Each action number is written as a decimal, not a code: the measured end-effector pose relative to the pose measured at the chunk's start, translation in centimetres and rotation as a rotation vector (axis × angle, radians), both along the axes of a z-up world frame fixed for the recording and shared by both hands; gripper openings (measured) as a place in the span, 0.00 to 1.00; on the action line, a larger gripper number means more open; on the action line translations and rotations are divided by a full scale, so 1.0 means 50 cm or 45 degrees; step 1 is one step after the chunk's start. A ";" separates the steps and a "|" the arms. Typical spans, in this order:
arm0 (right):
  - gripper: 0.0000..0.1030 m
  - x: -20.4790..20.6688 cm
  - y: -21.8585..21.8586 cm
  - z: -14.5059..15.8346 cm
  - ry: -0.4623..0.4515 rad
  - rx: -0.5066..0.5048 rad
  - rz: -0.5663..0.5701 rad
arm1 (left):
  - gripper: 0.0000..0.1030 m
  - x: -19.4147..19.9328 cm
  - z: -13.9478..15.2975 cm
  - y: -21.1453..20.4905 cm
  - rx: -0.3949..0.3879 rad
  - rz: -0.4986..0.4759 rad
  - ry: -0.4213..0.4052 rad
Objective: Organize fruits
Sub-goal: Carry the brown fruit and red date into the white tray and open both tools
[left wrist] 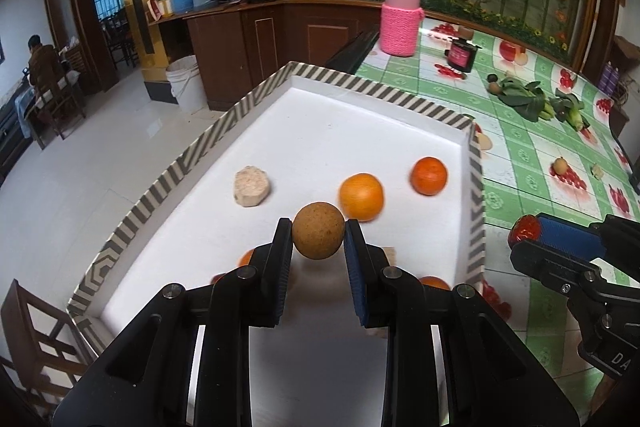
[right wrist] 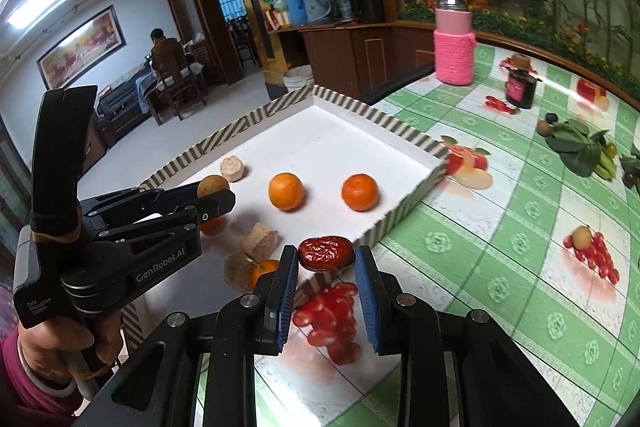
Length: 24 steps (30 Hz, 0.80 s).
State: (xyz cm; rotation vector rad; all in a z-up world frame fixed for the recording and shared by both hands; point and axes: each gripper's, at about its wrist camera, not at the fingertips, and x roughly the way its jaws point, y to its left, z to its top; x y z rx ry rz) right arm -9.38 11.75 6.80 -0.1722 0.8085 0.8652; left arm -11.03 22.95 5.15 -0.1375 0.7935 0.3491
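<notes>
My left gripper (left wrist: 319,235) is shut on a round brown fruit (left wrist: 318,230) and holds it above the white tray (left wrist: 360,115) with a striped rim. It also shows in the right wrist view (right wrist: 214,189). My right gripper (right wrist: 326,254) is shut on a wrinkled red date (right wrist: 326,253) just over the tray's near rim (right wrist: 400,217); the date shows in the left wrist view (left wrist: 525,227). Two oranges (left wrist: 361,197) (left wrist: 428,175) and a beige cut piece (left wrist: 251,185) lie in the tray. More oranges (right wrist: 262,271) and a beige piece (right wrist: 260,239) lie near the front.
A pink knitted bottle (left wrist: 400,17) and a dark jar (left wrist: 461,54) stand at the back of the green checked tablecloth (left wrist: 532,147). Leafy greens (left wrist: 524,97) and small brown fruits (left wrist: 560,166) lie on the right. The floor drops off left of the tray.
</notes>
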 end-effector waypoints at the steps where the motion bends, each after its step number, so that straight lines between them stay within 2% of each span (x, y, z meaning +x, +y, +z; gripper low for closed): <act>1: 0.27 0.001 0.006 -0.001 0.000 -0.004 0.008 | 0.25 0.000 -0.001 0.006 -0.003 0.006 0.002; 12: 0.27 0.036 0.067 -0.024 0.010 -0.087 0.060 | 0.25 0.003 -0.016 0.052 -0.041 0.052 0.022; 24: 0.28 0.075 0.132 -0.054 0.008 -0.203 0.113 | 0.25 0.015 -0.024 0.058 -0.071 0.035 0.068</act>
